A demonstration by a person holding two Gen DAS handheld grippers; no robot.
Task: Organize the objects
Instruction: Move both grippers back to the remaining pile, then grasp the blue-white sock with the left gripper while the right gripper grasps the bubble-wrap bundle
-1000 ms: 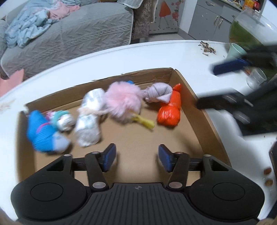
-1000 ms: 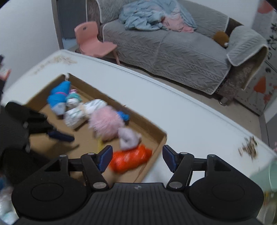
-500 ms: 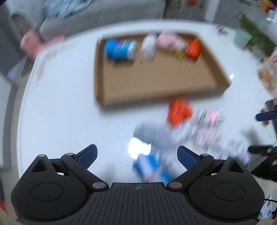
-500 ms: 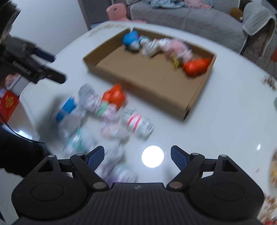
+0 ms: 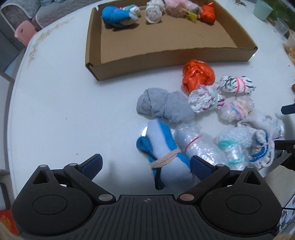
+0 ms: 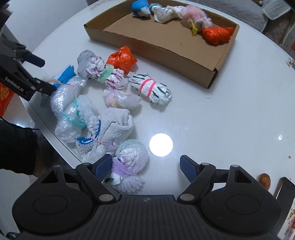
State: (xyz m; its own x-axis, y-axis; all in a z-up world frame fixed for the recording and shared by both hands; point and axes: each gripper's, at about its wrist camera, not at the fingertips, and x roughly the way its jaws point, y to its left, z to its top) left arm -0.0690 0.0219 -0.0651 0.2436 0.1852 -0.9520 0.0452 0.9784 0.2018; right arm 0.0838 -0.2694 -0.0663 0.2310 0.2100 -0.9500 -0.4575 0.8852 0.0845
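Note:
A cardboard tray (image 5: 166, 55) holds several rolled bundles along its far wall; it also shows in the right wrist view (image 6: 156, 44). A pile of bundles lies on the white table in front of it. My left gripper (image 5: 145, 166) is open, with a blue-and-white sock roll (image 5: 166, 153) lying between its fingers against the right pad. My right gripper (image 6: 146, 167) is open, with a bubble-wrapped bundle with a purple band (image 6: 129, 162) next to its left finger. An orange bundle (image 5: 198, 74) and a grey sock roll (image 5: 162, 105) lie nearer the tray.
The white round table (image 5: 55, 103) ends close behind the pile on the near side. A green cup (image 5: 261, 12) and a clear cup (image 5: 281, 27) stand at the far right. A bright lamp reflection (image 6: 161, 145) is on the table.
Both grippers have pulled back from the tray to the pile of bundles on the table and opened wider. The left one now straddles the blue-and-white sock roll.

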